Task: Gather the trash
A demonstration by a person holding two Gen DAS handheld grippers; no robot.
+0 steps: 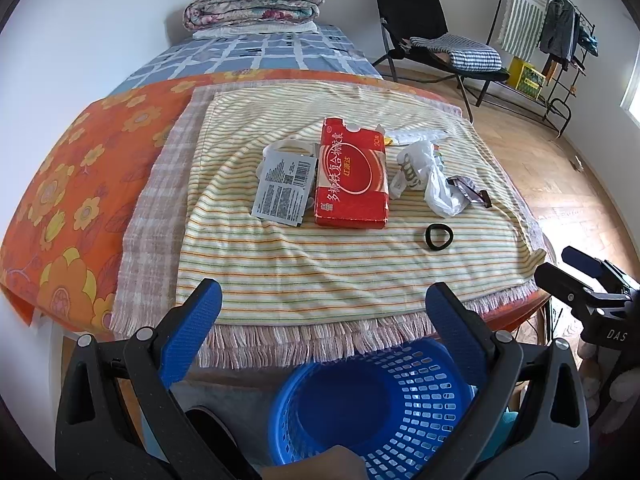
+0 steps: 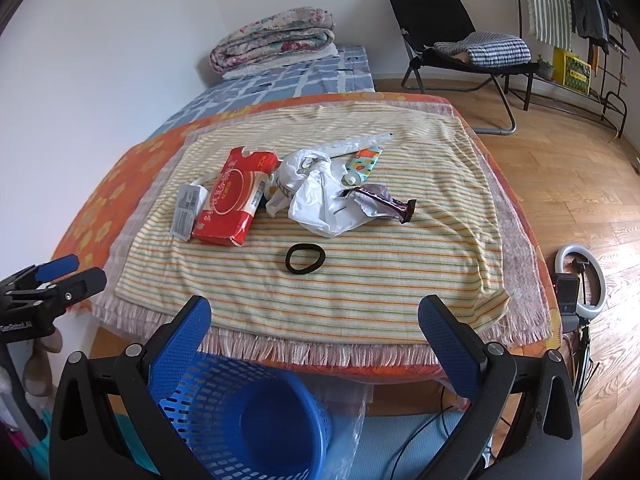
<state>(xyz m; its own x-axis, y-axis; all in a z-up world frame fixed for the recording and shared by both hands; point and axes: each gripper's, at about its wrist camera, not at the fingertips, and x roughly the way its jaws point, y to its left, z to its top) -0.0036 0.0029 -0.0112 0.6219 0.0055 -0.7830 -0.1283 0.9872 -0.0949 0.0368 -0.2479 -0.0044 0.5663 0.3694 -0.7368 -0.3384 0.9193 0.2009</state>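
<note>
Trash lies on a striped towel (image 1: 320, 256) on the bed: a red box (image 1: 352, 176) (image 2: 232, 204), a grey packet (image 1: 282, 186) (image 2: 186, 210), a white plastic bag (image 1: 438, 184) (image 2: 320, 200), a dark candy wrapper (image 2: 380, 200) (image 1: 468, 192), a colourful tube (image 2: 362, 164) and a black hair band (image 1: 439, 236) (image 2: 305, 258). A blue basket (image 1: 372, 404) (image 2: 248, 412) stands on the floor below the bed's near edge. My left gripper (image 1: 324, 312) is open and empty above the basket. My right gripper (image 2: 314, 324) is open and empty, also short of the bed edge.
A folded quilt (image 1: 252, 4) lies at the bed's far end by the wall. A black folding chair (image 1: 432, 40) and a clothes rack (image 1: 560, 32) stand at the right. A ring light (image 2: 582, 280) and cables stand on the wooden floor right of the bed.
</note>
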